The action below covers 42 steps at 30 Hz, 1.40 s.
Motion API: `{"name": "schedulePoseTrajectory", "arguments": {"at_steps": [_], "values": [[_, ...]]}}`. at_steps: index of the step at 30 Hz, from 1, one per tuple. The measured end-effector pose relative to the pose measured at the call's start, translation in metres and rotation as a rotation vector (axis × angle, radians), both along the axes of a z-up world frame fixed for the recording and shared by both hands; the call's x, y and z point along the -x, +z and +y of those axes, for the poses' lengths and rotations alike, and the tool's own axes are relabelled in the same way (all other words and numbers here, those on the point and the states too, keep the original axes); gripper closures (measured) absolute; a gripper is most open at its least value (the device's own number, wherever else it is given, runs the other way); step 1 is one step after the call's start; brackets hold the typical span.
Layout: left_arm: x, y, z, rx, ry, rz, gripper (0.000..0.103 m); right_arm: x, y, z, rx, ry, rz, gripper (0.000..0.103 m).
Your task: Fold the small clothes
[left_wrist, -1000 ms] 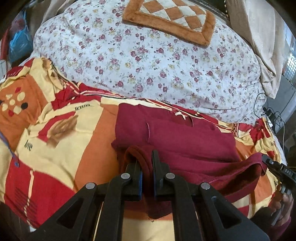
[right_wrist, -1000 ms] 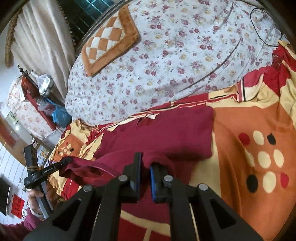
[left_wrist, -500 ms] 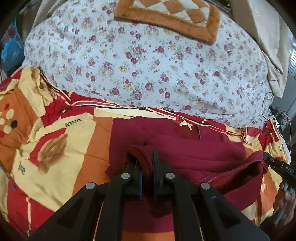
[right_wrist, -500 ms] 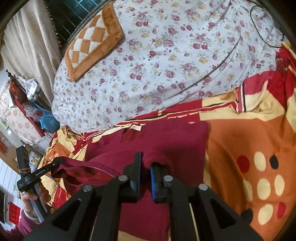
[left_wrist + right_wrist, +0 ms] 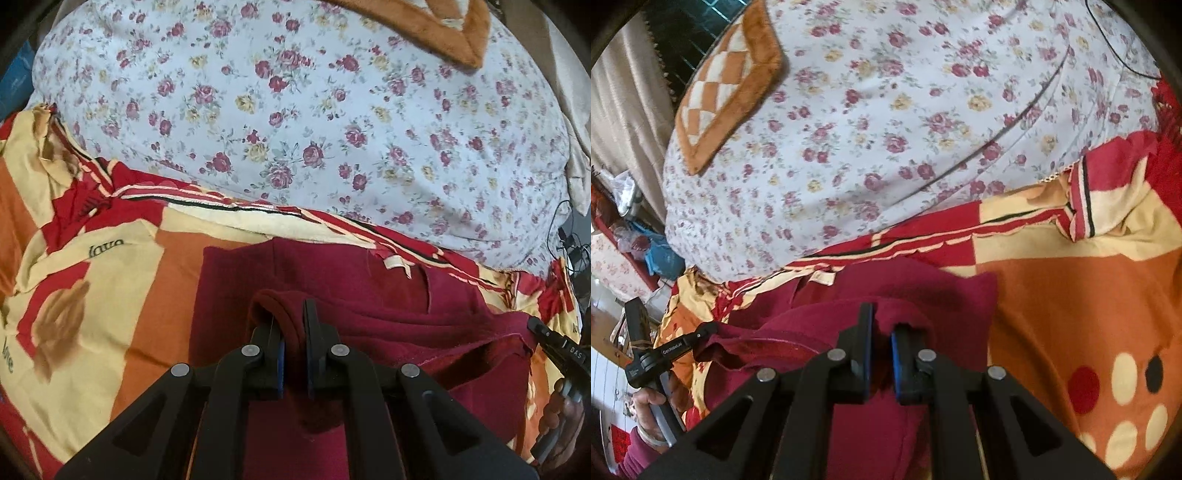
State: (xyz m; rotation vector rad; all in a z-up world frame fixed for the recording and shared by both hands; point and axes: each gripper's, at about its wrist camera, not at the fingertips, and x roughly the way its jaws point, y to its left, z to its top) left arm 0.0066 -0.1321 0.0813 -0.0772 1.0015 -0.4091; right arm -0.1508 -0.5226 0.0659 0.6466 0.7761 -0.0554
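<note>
A dark red garment (image 5: 369, 291) lies on a red, orange and cream bedsheet (image 5: 110, 295), its white neck label toward the floral bedding. My left gripper (image 5: 291, 314) is shut on the garment's near left edge, with cloth bunched between the fingers. My right gripper (image 5: 882, 321) is shut on the near right edge of the same garment (image 5: 923, 291). The lifted edge hangs between them, over the flat part. The right gripper shows at the right edge of the left wrist view (image 5: 554, 343); the left gripper shows at the left of the right wrist view (image 5: 665, 350).
A large floral quilt (image 5: 295, 110) is piled just beyond the garment, with an orange checked mat (image 5: 727, 85) on top. A black cable (image 5: 569, 240) lies at the far right. Curtains and clutter (image 5: 628, 206) stand beyond the bed.
Both grippers have carried the garment's near edge forward toward the neck end, closer to the floral quilt. Both have stayed shut on the cloth.
</note>
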Motion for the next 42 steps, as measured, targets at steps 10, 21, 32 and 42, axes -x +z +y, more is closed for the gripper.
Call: {"name": "schedulePoseTrajectory", "arguments": {"at_steps": [10,21,32,42], "values": [[-0.023,-0.018,0.003,0.101,-0.023,0.069,0.098,-0.017,-0.036,-0.022,-0.145,-0.055,0.030,0.088],[-0.016,0.021,0.010,0.209,-0.056,0.007,0.052,0.010,0.022,0.014,0.009,0.036,-0.086,0.044],[-0.009,0.013,0.005,0.085,-0.057,-0.019,0.049,-0.062,-0.025,0.066,0.254,0.198,0.174,0.044],[-0.019,-0.041,0.000,-0.081,0.015,0.077,0.049,-0.079,-0.036,0.029,0.223,0.018,0.192,0.048]]}}
